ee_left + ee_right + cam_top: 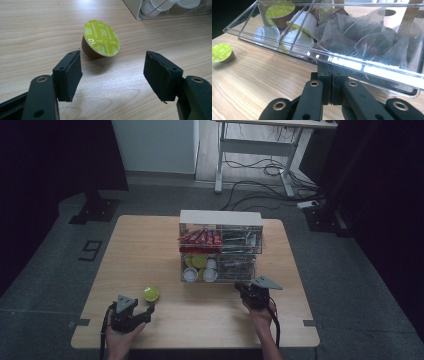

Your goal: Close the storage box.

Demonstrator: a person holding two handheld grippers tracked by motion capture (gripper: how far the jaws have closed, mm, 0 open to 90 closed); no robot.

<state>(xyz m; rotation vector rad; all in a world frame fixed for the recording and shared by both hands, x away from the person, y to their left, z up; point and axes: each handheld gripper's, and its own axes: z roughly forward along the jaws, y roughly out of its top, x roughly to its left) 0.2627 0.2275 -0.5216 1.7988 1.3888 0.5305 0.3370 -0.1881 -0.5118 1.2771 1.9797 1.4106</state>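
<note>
A coffee capsule (pixel 100 40) with a yellow-green lid and brown body lies on its side on the wooden table (pixel 150 245). My left gripper (pixel 113 72) stands open just short of it, with nothing between the pads; from above, this gripper (pixel 144 310) is at the front left beside the capsule (pixel 151 293). My right gripper (pixel 331 75) is shut, its tips pinched on the front lip of the clear lower drawer (pixel 367 68), which holds tea bags (pixel 362 37) and capsules (pixel 299 37). In the high view this gripper (pixel 245 289) meets the organizer's lower drawer (pixel 220 268).
The clear two-tier organizer (pixel 220 220) stands mid-table with red sachets (pixel 200 239) in its upper left compartment. Bare wood lies left of it and along the front edge. Beyond the table are a desk frame and cables on the floor.
</note>
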